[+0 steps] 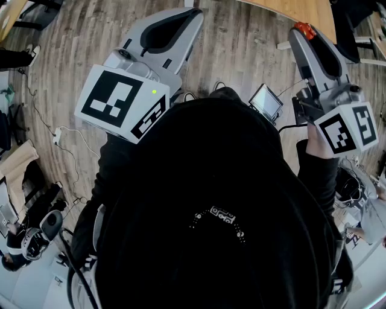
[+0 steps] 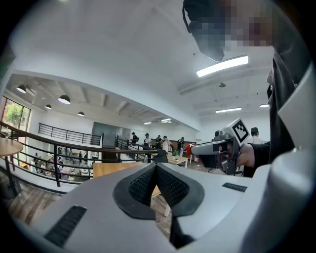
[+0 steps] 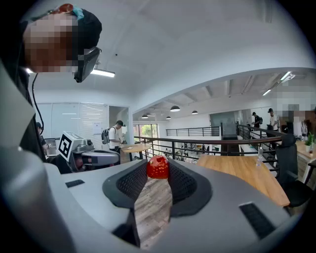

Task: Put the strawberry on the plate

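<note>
A red strawberry (image 3: 158, 167) sits pinched between the tips of my right gripper (image 3: 158, 171), which is shut on it and held up in the air. In the head view the same berry (image 1: 306, 29) shows at the tip of the right gripper (image 1: 301, 33), upper right. My left gripper (image 2: 156, 167) is shut with nothing between its pads; in the head view it (image 1: 194, 13) is raised at the upper left. The two grippers are level and apart, side by side. No plate shows in any view.
A wooden table (image 1: 301, 9) lies ahead of the right gripper, seen also as the table (image 3: 247, 170) beside a black railing (image 3: 207, 142). A small screen (image 1: 266, 102) sits between the grippers. Cables (image 1: 60, 136) run over the plank floor. People stand far off.
</note>
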### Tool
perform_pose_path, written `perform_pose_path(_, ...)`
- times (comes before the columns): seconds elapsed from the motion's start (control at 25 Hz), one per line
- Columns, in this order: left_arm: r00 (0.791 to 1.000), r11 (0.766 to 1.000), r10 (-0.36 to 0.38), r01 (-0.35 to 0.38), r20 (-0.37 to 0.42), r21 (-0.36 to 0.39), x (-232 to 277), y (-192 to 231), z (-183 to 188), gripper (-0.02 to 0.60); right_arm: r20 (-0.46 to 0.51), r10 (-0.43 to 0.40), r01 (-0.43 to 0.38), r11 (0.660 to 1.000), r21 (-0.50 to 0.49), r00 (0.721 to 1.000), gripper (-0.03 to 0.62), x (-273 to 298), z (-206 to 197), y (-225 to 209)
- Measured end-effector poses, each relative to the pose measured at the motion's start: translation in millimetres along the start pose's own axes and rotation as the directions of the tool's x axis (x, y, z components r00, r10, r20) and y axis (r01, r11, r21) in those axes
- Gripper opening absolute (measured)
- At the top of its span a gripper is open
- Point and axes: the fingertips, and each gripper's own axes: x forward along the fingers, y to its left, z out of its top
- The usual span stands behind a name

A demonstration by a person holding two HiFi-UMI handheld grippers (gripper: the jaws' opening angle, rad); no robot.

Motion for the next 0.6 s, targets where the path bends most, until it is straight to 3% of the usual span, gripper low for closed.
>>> perform_pose_path(0.28,1.000,0.999,-0.030,0.030,0.005,-0.041,5.9,-4.0,-2.8,-0.002,0.001,0.076,-0.076,0.997,0.023,0.997,0.141,14.1,-0.4,7.8)
perform_pose_path(0.6,1.000,0.998,0.018,-0.019,-0.014,-0.055,7.0,-16.6,-13.1,-0.002,0.001,0.174,-0.174,0.983,0.054,0.985,0.141,14.9,-7.6,7.6)
